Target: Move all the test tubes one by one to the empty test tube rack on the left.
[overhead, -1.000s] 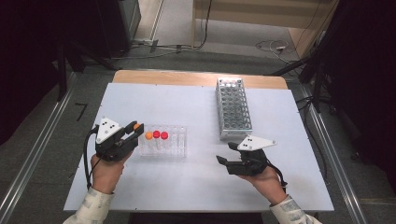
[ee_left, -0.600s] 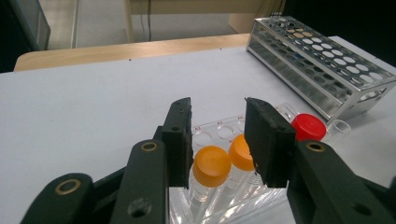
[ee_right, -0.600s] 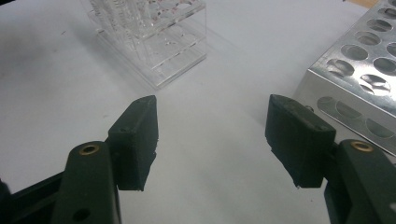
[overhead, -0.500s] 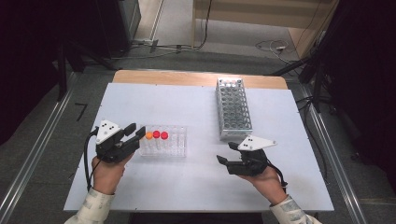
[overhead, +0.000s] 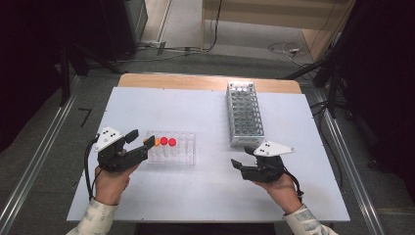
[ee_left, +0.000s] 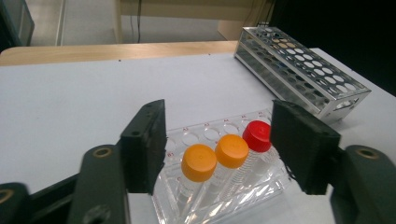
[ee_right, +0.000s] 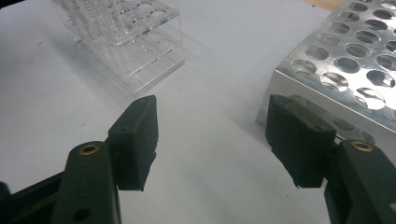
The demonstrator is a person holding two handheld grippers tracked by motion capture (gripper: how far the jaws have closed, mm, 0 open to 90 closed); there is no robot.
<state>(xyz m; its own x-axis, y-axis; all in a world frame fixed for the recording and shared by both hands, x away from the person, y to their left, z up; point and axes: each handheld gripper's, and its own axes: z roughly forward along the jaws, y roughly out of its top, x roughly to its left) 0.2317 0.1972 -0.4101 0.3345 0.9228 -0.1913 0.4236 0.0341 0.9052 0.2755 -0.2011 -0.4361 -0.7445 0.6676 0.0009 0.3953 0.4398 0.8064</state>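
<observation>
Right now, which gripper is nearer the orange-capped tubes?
Left. The left gripper is open right at the clear rack's end, jaws either side of the orange-capped tubes. The right gripper sits well off, by the metal rack.

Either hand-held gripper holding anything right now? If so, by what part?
Nothing held. Left hand-held gripper is open around the capped tubes in the clear rack, not gripping. Right hand-held gripper is open.
</observation>
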